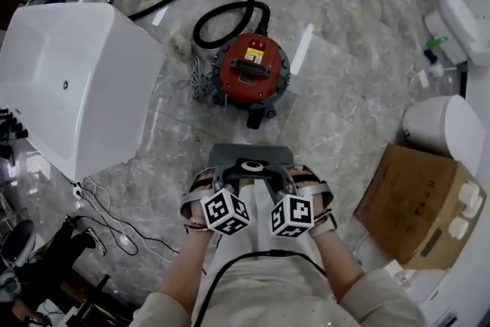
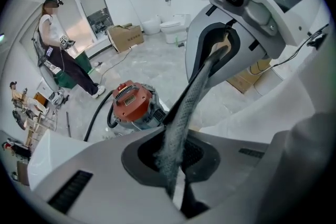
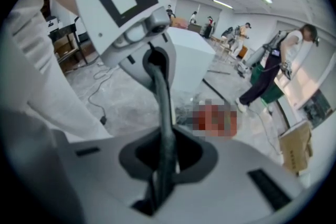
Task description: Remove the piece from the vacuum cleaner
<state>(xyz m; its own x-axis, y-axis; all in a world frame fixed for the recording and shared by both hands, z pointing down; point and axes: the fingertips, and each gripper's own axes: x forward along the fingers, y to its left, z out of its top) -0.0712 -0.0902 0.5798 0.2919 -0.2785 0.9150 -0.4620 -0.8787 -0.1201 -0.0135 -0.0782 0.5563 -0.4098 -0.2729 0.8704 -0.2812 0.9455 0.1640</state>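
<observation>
The red canister vacuum cleaner (image 1: 250, 69) stands on the marble floor ahead of me, and its black hose (image 1: 222, 0) loops away behind it. A short black stub (image 1: 256, 117) sticks out on its near side. I hold both grippers close together near my body, well short of the vacuum. My left gripper (image 1: 228, 178) and right gripper (image 1: 274, 178) touch nothing. In the left gripper view the jaws (image 2: 176, 194) are shut, a braided cable (image 2: 184, 107) hangs across them, and the vacuum (image 2: 132, 102) lies beyond. My right gripper (image 3: 157, 194) also looks shut, with a dark cable (image 3: 164, 107) in front.
A large white tub-like box (image 1: 73, 80) stands to the left, with loose cords (image 1: 115, 230) on the floor by it. A cardboard box (image 1: 417, 203) and white toilets (image 1: 444, 126) fill the right side. A person (image 2: 58, 55) stands far beyond the vacuum.
</observation>
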